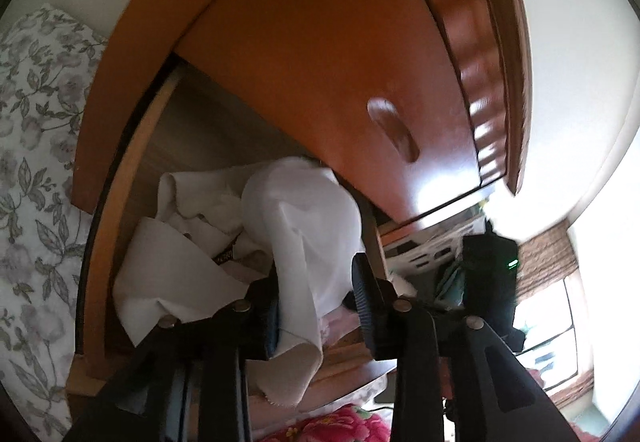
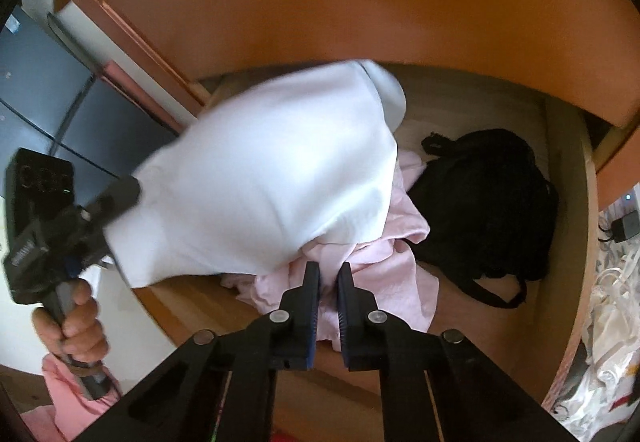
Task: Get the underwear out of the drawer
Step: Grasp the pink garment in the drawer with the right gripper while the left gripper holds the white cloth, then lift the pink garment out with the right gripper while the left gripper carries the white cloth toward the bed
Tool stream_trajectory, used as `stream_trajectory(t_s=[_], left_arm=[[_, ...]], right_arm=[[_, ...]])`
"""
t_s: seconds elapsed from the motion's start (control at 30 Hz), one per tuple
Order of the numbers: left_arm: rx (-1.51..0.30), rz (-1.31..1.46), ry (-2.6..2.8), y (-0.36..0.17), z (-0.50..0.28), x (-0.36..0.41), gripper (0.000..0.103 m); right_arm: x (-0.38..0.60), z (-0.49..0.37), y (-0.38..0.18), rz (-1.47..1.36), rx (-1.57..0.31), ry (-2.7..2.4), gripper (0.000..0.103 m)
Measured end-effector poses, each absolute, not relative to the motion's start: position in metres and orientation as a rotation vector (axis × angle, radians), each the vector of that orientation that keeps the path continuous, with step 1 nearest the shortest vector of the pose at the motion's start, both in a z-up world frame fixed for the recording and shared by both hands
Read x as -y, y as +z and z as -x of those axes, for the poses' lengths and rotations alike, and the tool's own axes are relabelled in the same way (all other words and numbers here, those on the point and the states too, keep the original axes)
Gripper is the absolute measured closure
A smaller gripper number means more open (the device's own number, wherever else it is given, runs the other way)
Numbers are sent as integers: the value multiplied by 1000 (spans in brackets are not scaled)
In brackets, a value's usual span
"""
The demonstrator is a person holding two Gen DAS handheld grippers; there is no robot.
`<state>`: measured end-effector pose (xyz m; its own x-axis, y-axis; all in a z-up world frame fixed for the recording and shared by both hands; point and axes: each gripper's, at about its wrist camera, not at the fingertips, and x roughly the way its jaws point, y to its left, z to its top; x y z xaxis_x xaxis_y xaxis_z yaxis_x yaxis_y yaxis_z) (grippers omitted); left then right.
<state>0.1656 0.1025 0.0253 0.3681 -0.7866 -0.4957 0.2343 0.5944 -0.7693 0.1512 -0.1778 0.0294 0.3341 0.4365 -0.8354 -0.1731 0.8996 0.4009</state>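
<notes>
White underwear (image 1: 304,226) draped btwn left claw (image 1: 320,302) jaws, over drawer (image 1: 120,170)

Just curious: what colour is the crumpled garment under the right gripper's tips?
Pale pink, clearest in the right wrist view.

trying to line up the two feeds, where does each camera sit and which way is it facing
Left wrist: sits behind the left gripper, faces into the open drawer; its jaws straddle the white garment; the right gripper is a dark shape at right.
Right wrist: sits behind the right gripper, faces steeply down at the pink cloth and black garment; jaws nearly shut; a hand shows.
Shared: drawer, white garment.
</notes>
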Motion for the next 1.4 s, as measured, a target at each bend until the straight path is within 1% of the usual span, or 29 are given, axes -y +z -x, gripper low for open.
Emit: stream_trajectory(t_s=[0.03,0.07,0.1,0.23,0.33,0.57,0.83,1.4], left_arm=[[-990,645,-715,26,-166,-98,74],[-996,639,-714,25,-167,-94,89],[-1002,638,-711,23,-167,-92,96],[-1007,676,-698,20,-169,-87,97],[-955,723,-726,28,-165,-92,98],[-826,763,-743,71,-159,-107,99],[-708,775,-745,108,-152,-123,99],[-593,686,-751,189,-142,-115,99]], right_arm=[[181,-149,32,-269,-1156,405,94],[184,-149,35,-281,-1146,408,94],[187,-146,37,-295,-1134,411,94],[194,-141,46,-368,-1105,423,94],[204,-137,48,-418,-1086,435,95],[222,-135,68,-540,-997,480,95],[243,-119,108,-588,-884,496,95],[285,-91,174,-622,-682,479,95]])
